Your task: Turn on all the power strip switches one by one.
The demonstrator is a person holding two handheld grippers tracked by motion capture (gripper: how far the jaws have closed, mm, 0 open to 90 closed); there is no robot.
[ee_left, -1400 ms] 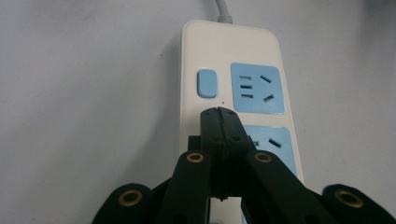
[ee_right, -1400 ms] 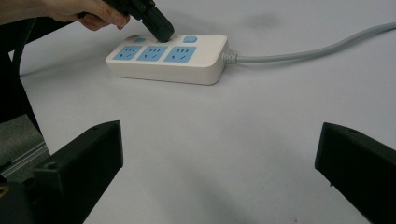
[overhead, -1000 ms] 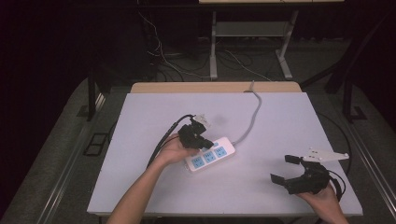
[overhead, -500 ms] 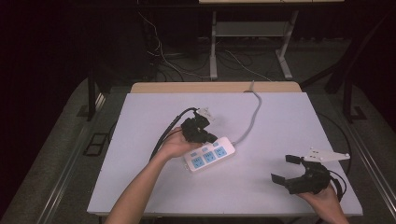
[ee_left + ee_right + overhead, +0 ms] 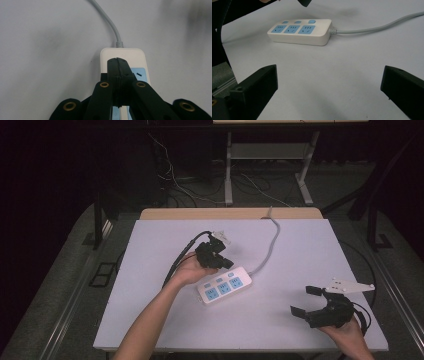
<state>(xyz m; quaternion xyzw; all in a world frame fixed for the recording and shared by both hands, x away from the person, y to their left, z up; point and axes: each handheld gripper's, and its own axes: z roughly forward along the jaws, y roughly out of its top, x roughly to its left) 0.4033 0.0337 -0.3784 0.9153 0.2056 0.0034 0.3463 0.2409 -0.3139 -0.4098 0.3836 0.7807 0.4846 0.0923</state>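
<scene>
A white power strip [image 5: 224,285] lies flat near the middle of the pale counter [image 5: 150,270], set at an angle. It has 3 blue sockets in a row on top, each with a small blue button beside it. Its grey cord [image 5: 267,247] leaves the far end, curves away across the counter and goes over the back edge.

The left tool [image 5: 226,264] is held in the person's left hand [image 5: 189,270] just above the cord end of the strip. In the left gripper view its jaws are pressed together with nothing between them, their joined tips [image 5: 117,65] hanging over the strip's white end face, next to the nearest blue socket [image 5: 140,72]. From the pictures it is not clear whether the tips touch the strip or hover over it. A black cable trails from this tool back across the counter toward the left.

The right tool [image 5: 306,300] sits near the front right corner of the counter, held in the right hand [image 5: 347,332], well apart from the strip. Its jaws are spread wide and empty, and they face the strip [image 5: 299,31] across bare counter.
</scene>
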